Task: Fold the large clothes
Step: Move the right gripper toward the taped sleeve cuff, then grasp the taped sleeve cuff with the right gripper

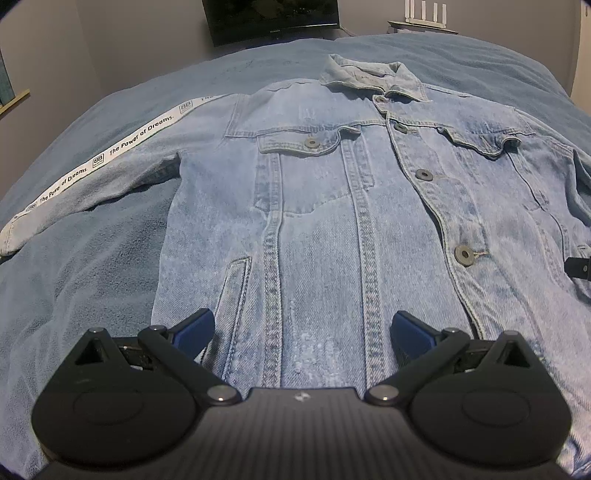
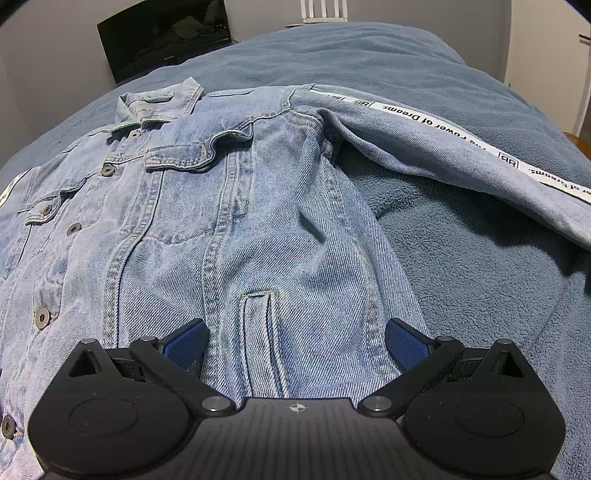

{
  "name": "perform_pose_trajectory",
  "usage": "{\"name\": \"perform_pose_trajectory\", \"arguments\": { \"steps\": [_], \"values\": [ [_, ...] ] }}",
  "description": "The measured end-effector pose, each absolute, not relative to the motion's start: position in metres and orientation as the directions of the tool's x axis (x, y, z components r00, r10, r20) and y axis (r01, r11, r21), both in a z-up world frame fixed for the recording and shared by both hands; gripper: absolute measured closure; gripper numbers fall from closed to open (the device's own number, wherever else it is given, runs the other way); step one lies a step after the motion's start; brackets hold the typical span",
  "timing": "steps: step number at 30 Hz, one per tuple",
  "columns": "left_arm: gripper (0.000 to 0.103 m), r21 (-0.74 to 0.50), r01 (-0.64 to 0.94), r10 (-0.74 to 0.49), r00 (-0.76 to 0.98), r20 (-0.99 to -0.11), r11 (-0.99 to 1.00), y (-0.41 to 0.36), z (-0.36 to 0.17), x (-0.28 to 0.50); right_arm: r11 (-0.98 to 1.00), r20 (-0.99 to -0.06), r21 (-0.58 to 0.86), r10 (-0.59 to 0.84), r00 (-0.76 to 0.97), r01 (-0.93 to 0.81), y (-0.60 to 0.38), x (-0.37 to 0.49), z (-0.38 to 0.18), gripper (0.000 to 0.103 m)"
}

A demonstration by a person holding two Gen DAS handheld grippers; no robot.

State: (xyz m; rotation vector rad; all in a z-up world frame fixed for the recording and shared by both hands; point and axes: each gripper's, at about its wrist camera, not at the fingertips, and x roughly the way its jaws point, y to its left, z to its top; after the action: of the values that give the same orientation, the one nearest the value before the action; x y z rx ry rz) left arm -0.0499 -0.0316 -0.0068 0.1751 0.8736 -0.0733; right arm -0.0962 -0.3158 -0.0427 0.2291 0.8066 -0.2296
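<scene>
A light blue denim jacket (image 1: pixel 332 221) lies front up and buttoned on a blue fleece blanket (image 1: pixel 92 277), collar at the far end. One sleeve with a white printed stripe (image 1: pixel 92 166) stretches out to the left. In the right wrist view the jacket (image 2: pixel 221 221) fills the left and middle, and the other striped sleeve (image 2: pixel 461 147) stretches out to the right. My left gripper (image 1: pixel 301 332) is open and empty, low over the jacket's hem near the left slit pocket. My right gripper (image 2: pixel 295 341) is open and empty, over the hem at the right slit pocket (image 2: pixel 258 314).
The blanket covers a bed (image 2: pixel 480 277) that drops away on both sides. A dark screen (image 1: pixel 273 18) stands by the wall behind the bed. A white router (image 1: pixel 424 14) with antennas sits at the far right. A black piece (image 1: pixel 578 267) of the other gripper shows at the right edge.
</scene>
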Motion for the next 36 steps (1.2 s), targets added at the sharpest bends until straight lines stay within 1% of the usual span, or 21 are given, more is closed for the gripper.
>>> {"name": "perform_pose_trajectory", "arguments": {
  "steps": [23,31,33,36],
  "values": [
    [0.000,0.120,0.135,0.008,0.631,-0.776,0.984,-0.033,-0.009,-0.047,0.949,-0.726,0.130,-0.107,0.679,0.288,-0.319,-0.099,-0.046,0.000],
    [0.000,0.125,0.136,0.012,0.629,-0.777,0.983,-0.032,-0.011,-0.046,0.955,-0.735,0.102,-0.117,0.668,0.280,-0.314,-0.092,-0.042,0.000],
    [0.000,0.120,0.130,0.013,0.623,-0.782,0.984,-0.031,-0.011,-0.045,0.952,-0.715,0.072,-0.158,0.681,0.297,-0.308,-0.098,-0.035,0.000],
    [0.000,0.101,0.125,0.005,0.606,-0.796,0.987,-0.028,-0.012,-0.041,0.950,-0.648,-0.009,-0.243,0.722,0.312,-0.298,-0.109,-0.021,0.000]
  ]
}}
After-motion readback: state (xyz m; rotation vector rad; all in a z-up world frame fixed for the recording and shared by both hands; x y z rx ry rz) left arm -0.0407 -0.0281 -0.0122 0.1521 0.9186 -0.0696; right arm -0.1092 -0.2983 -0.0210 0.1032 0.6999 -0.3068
